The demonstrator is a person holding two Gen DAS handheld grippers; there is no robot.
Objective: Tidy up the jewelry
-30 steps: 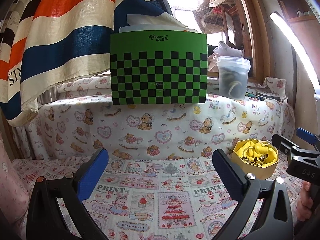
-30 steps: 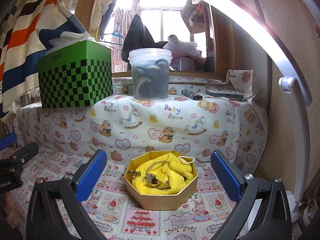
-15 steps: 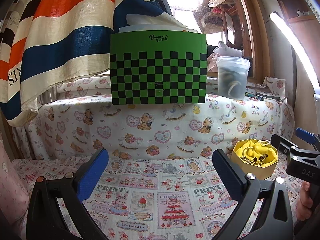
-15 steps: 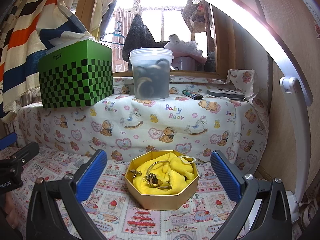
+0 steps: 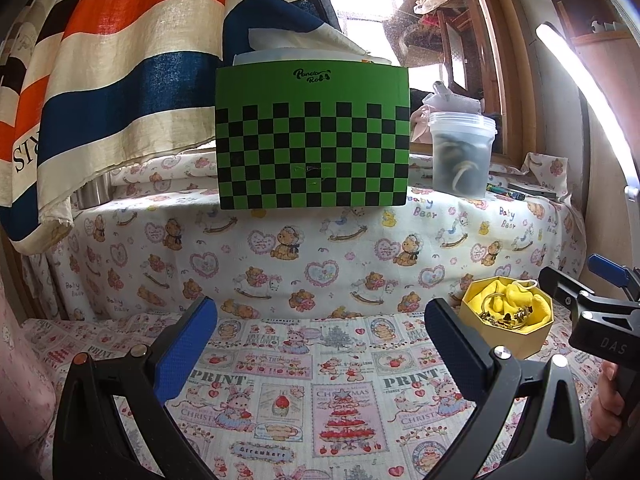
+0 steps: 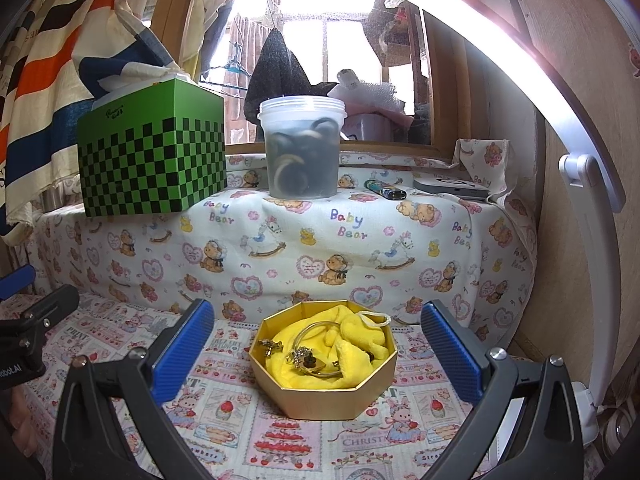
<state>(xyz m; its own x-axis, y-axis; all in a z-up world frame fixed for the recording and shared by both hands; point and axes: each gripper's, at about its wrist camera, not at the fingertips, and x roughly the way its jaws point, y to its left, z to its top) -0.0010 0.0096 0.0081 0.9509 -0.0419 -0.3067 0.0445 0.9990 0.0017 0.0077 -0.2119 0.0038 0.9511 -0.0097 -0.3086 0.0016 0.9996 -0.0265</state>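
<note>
A gold octagonal box (image 6: 324,394) lined with yellow cloth (image 6: 356,340) sits on the printed tablecloth. Gold jewelry (image 6: 306,358) with a thin bangle lies tangled inside it. My right gripper (image 6: 316,350) is open and empty, its blue pads on either side of the box, a little short of it. My left gripper (image 5: 320,340) is open and empty over bare cloth. In the left wrist view the box (image 5: 506,318) shows at the right, with the right gripper (image 5: 592,304) just beyond it.
A raised shelf covered in teddy-bear cloth (image 6: 320,240) runs behind the box. On it stand a green checkered tissue box (image 5: 312,136), a lidded plastic tub (image 6: 302,146), a lighter (image 6: 386,189) and a flat device (image 6: 452,188). A striped cloth (image 5: 100,60) hangs left. A ring lamp (image 6: 592,160) arcs right.
The right gripper has crept slightly closer to the box. The left gripper has barely moved. Both stay open.
</note>
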